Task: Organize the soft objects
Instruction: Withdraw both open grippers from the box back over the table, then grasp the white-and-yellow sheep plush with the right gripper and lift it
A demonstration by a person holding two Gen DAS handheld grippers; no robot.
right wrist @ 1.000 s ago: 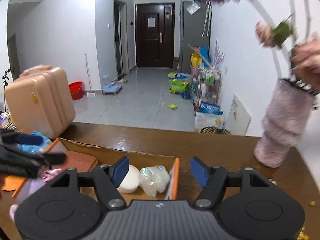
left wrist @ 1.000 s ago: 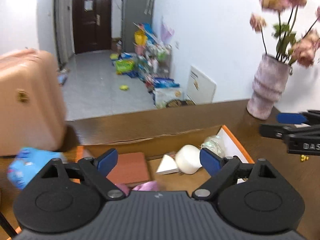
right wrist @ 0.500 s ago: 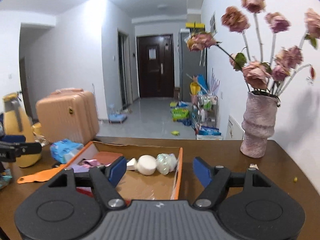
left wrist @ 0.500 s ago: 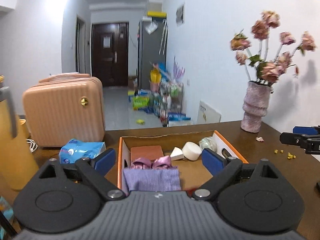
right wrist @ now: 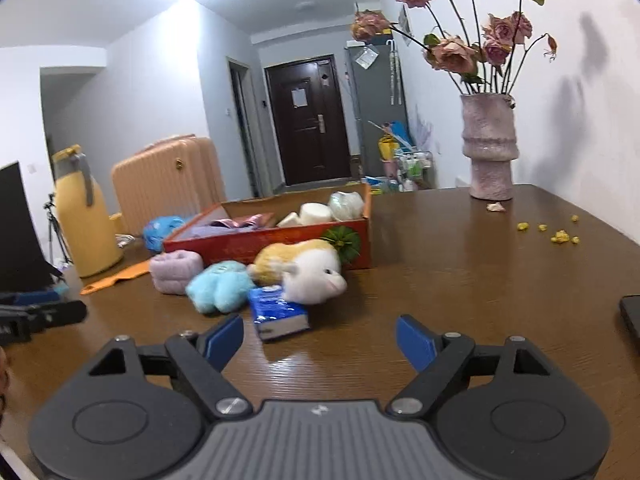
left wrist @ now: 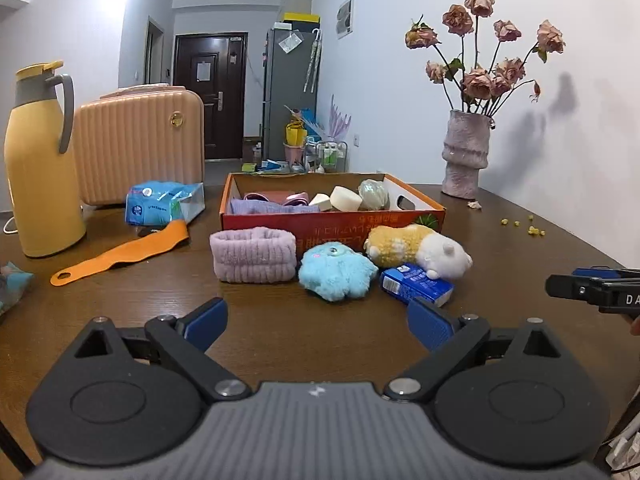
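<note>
Standing at nine o'clock on the worktop (left wrist: 280,328), a yellow jug (left wrist: 38,160) is seen, with a peach suitcase (left wrist: 140,144) just beside it toward ten o'clock. A blue packet (left wrist: 160,208) and an orange strap (left wrist: 120,254) are laid nearer the middle. At twelve o'clock an orange cardboard box (left wrist: 332,222) is placed, holding folded cloths and pale round items. Just in front of its near wall, a lilac towel roll (left wrist: 254,256), a blue plush toy (left wrist: 336,272) and a yellow-and-white plush hamster (left wrist: 416,250) are lined up close together, the hamster's head resting on a blue tissue pack (left wrist: 416,290). At two o'clock a pink vase (left wrist: 466,156) of dried roses is set, with yellow crumbs (left wrist: 524,228) scattered beyond.

The left hand-held gripper (left wrist: 318,320) is held short of the toys, its jaws opening, nothing between them. The right hand-held gripper (right wrist: 320,340) is held before the tissue pack, its jaws also opening and empty.
</note>
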